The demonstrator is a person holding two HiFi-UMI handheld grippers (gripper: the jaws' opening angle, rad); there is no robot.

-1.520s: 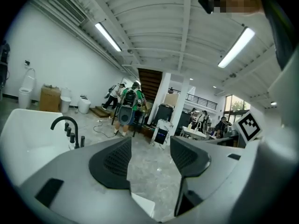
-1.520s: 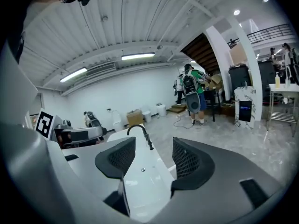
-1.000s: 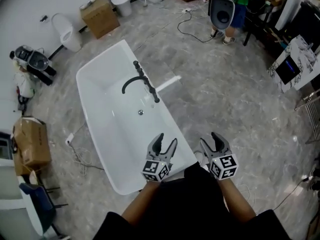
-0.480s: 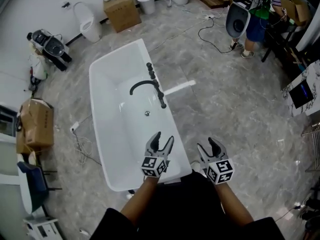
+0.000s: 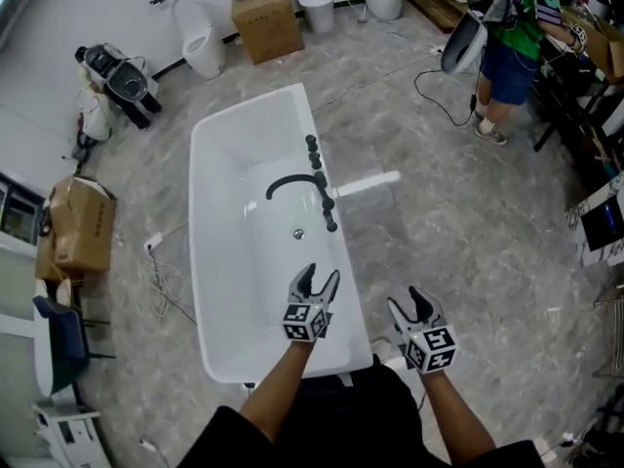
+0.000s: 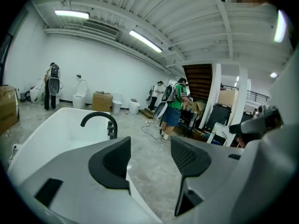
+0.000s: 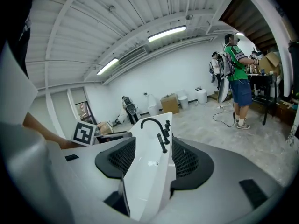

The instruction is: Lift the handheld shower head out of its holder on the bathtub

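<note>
A white bathtub (image 5: 210, 261) lies lengthwise on the grey floor. A row of black fittings stands along its right rim: a curved spout (image 5: 292, 183) and, nearest the person, the handheld shower head (image 5: 331, 216), upright in its holder. The left gripper (image 5: 319, 279) hovers over the tub's near end, short of the shower head, jaws spread with nothing between them; the right gripper (image 5: 409, 301), over the floor just beside the tub's near right corner, is likewise spread and empty.
</note>
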